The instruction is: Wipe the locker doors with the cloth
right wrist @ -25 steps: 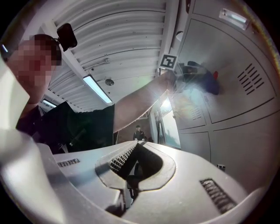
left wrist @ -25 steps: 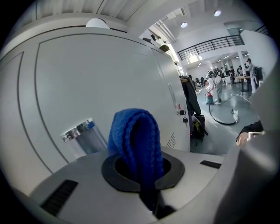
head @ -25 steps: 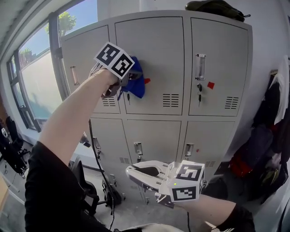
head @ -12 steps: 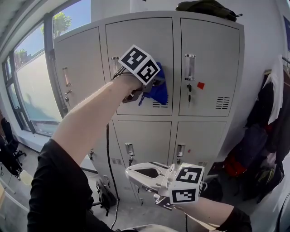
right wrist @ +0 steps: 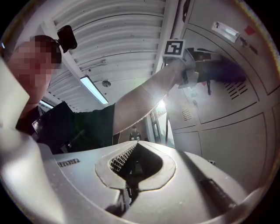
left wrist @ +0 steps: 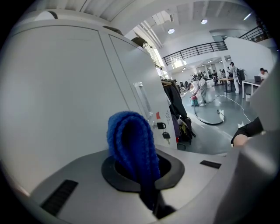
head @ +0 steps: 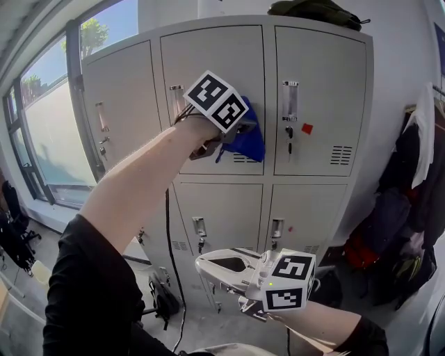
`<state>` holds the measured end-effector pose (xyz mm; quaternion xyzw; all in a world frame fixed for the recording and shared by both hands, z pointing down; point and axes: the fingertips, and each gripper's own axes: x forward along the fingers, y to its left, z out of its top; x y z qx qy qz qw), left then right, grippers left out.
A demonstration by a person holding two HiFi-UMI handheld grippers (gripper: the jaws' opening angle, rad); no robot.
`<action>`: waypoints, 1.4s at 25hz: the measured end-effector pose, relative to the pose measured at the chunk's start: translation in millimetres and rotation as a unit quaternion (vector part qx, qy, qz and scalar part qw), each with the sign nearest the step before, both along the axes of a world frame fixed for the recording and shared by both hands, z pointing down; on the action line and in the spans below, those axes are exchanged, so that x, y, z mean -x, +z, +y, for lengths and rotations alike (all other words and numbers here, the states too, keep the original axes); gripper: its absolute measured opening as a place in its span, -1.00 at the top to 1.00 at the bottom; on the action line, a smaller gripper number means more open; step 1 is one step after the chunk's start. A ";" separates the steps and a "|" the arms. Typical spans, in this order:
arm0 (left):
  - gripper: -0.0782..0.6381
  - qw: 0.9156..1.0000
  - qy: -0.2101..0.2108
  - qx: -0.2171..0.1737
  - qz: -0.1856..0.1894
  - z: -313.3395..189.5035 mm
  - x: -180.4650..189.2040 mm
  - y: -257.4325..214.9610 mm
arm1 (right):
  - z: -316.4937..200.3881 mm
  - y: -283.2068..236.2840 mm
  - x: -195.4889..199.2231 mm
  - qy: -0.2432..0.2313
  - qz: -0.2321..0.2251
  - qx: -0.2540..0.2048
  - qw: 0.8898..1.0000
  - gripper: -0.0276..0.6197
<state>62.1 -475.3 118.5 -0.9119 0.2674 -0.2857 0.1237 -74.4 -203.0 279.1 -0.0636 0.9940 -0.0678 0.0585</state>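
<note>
A grey bank of lockers (head: 222, 76) fills the head view, two rows of three doors. My left gripper (head: 233, 135) is raised and shut on a blue cloth (head: 245, 142), which is pressed against the lower right part of the upper middle door. In the left gripper view the blue cloth (left wrist: 131, 146) bulges up between the jaws against the grey door (left wrist: 57, 96). My right gripper (head: 233, 268) hangs low in front of the lower doors, jaws shut with nothing in them; its own view shows the shut right gripper (right wrist: 131, 175).
The upper right door (head: 316, 97) has a handle, hanging keys (head: 290, 142) and a red sticker (head: 306, 128). Clothes (head: 410, 201) hang at the right. A window (head: 49, 118) runs along the left wall. A dark bag (head: 316, 12) lies on top of the lockers.
My left gripper has swept the cloth rightward across the upper middle door, from near its left handle to its lower right part. The right gripper stays low.
</note>
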 end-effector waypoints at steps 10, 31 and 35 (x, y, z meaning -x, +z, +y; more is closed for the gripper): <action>0.70 0.994 -0.104 -0.005 -0.029 -14.0 128.7 5.3 | 8.3 4.6 43.1 -0.045 0.001 0.006 0.999 0.91; 0.70 0.998 -0.028 -0.002 -0.049 -8.8 12.2 31.0 | 4.7 2.9 9.1 -0.001 -0.008 0.007 1.000 0.91; 0.70 0.999 -0.011 -0.007 -0.039 -4.1 -18.8 32.1 | 4.4 4.6 -2.5 0.011 -0.009 0.010 1.000 0.91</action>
